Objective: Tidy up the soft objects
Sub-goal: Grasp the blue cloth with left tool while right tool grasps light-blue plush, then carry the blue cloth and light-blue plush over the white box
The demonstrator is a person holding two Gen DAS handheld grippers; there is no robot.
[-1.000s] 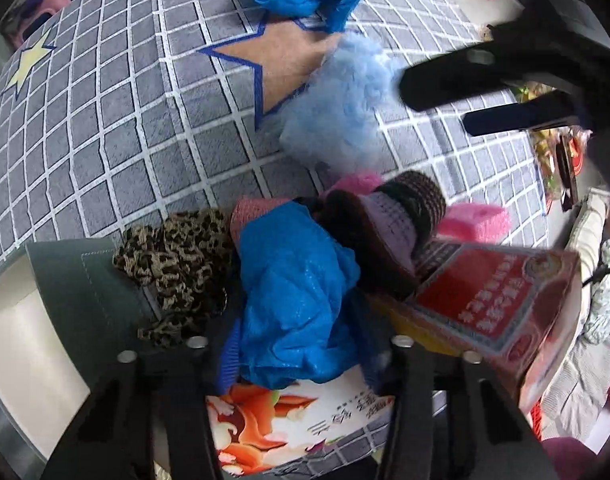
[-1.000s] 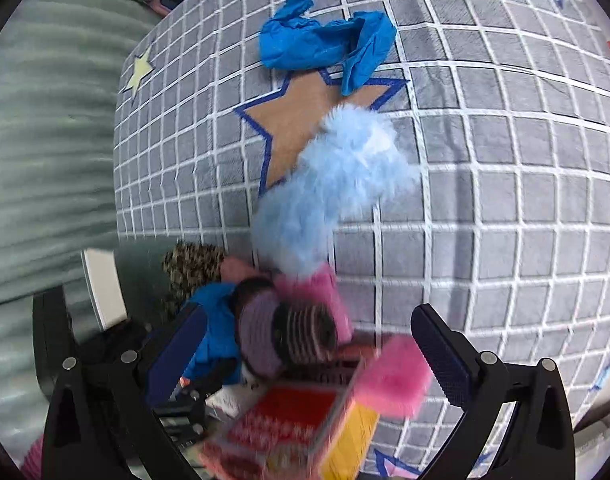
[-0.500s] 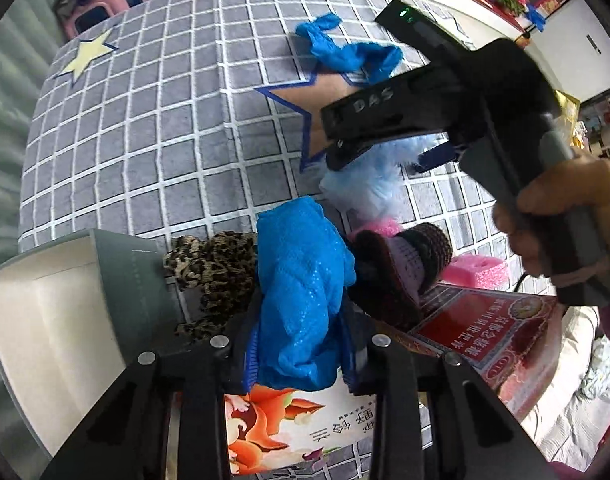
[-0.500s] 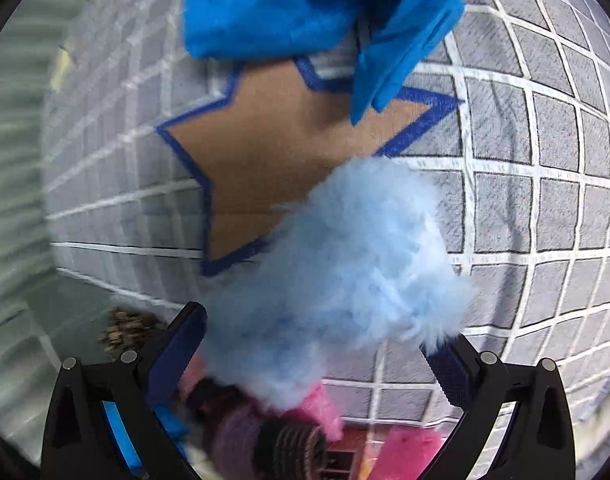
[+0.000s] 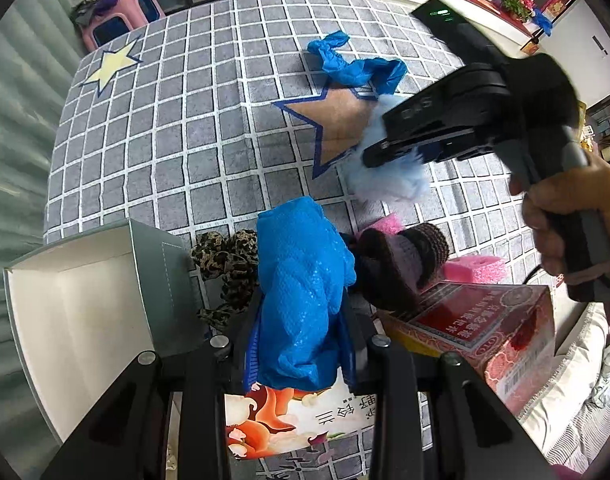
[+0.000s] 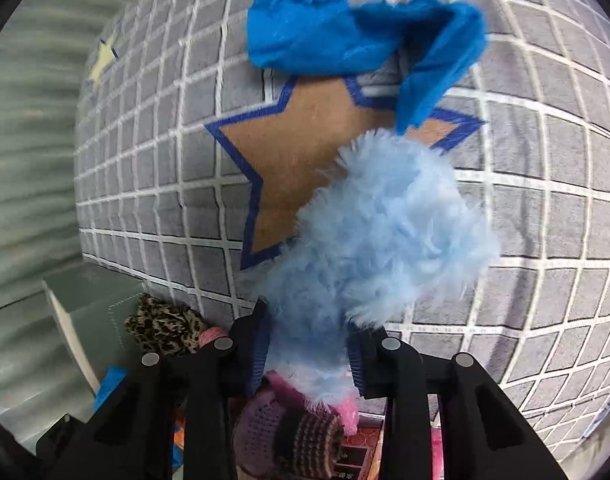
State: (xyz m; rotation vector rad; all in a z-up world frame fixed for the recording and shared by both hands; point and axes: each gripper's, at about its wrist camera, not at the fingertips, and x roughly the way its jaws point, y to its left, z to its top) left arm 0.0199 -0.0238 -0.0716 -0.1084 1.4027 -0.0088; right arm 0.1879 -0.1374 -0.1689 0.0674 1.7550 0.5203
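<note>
Two grippers, both busy | left gripper [image 5: 303, 344] clamps crinkly blue plastic bag [image 5: 301, 280] above floral box [image 5: 293, 420] | right gripper [image 6: 309, 356] pinches pale fluffy blue puff [image 6: 381, 236] over grid mat [image 6: 165, 160] | second blue bag [image 6: 357, 28] lies on brown star | only left view shows open white box [image 5: 77, 304], red carton [image 5: 485, 320].

Prob. home: star rug [image 5: 185, 128], plastic stool [image 5: 121, 12].

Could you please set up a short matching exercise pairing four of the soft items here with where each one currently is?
Things:
1. fluffy light-blue plush piece
2. crinkled blue plastic cover
3. leopard-print fabric scrunchie
4. loose blue cloth strip

Places:
A. beside the open white box
B. in the left gripper
C. in the right gripper
D. at the brown star's top

Pairs: 1-C, 2-B, 3-A, 4-D
</note>
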